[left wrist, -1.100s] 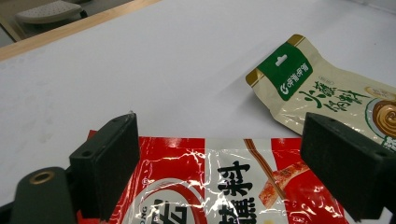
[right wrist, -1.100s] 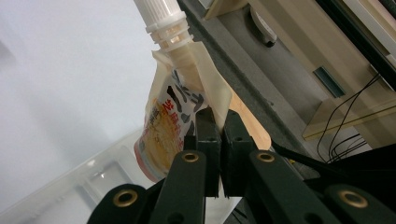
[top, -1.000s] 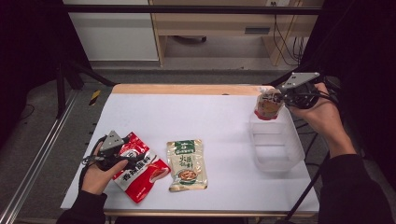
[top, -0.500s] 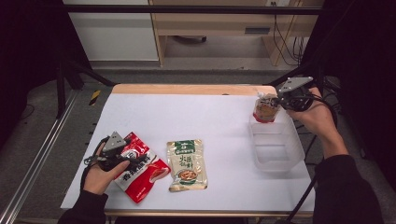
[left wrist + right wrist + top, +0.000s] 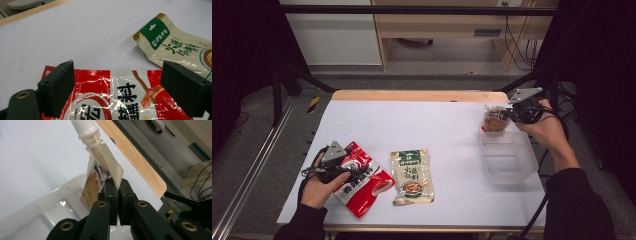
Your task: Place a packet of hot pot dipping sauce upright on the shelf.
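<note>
My right gripper (image 5: 508,116) (image 5: 116,192) is shut on a spouted sauce pouch (image 5: 495,120) (image 5: 98,173) with a white cap, holding it over the far rim of a clear plastic tub (image 5: 507,157) (image 5: 37,215) at the table's right. My left gripper (image 5: 354,172) (image 5: 120,85) stands open low over a red seasoning packet (image 5: 362,180) (image 5: 120,97) at the front left, one jaw at each side of it. A beige and green packet (image 5: 412,175) (image 5: 172,42) lies flat beside the red one.
The white table (image 5: 422,130) has a wooden strip (image 5: 419,95) along its far edge. Dark frame bars (image 5: 292,75) and cables (image 5: 517,40) surround it. A bare stretch of tabletop lies between the packets and the tub.
My right gripper has lowered the spouted pouch toward the tub's far rim. The left gripper has stayed over the red packet.
</note>
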Motion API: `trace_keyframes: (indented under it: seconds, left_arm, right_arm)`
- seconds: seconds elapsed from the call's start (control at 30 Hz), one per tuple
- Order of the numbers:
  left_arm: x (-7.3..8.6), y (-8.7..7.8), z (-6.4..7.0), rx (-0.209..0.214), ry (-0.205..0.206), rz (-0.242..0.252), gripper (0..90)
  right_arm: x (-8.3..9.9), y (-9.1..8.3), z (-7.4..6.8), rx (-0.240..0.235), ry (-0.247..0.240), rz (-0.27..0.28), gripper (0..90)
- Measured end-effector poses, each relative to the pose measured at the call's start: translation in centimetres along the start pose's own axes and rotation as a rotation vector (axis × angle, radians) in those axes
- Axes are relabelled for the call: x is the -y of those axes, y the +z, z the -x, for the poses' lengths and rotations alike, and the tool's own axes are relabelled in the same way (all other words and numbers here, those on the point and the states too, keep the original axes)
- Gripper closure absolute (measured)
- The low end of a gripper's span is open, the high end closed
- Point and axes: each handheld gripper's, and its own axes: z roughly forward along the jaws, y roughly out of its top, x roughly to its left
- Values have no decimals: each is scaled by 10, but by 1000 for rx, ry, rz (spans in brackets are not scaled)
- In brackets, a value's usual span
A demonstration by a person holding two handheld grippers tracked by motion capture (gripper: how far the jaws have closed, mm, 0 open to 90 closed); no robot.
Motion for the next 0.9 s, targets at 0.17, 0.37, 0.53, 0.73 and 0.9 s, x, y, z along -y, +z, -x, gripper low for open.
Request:
trace_keyframes:
  seconds: [0.17, 0.37, 0.53, 0.73, 0.9]
  left_arm:
    - [-1, 0, 0, 13, -9, 5, 124]
    - [-1, 1, 2, 11, 0, 1, 124]
    - [-1, 0, 1, 10, -3, 5, 124]
    - [-1, 1, 2, 11, -1, 3, 124]
    - [-1, 2, 3, 10, 6, -2, 124]
  right_arm:
    - [4, 4, -1, -3, 4, -8, 879]
    - [5, 9, -2, -10, 9, -21, 878]
    - [9, 14, -2, -18, 22, -21, 875]
    - [9, 15, -1, -19, 37, -14, 865]
    - [10, 14, 0, -13, 53, -25, 835]
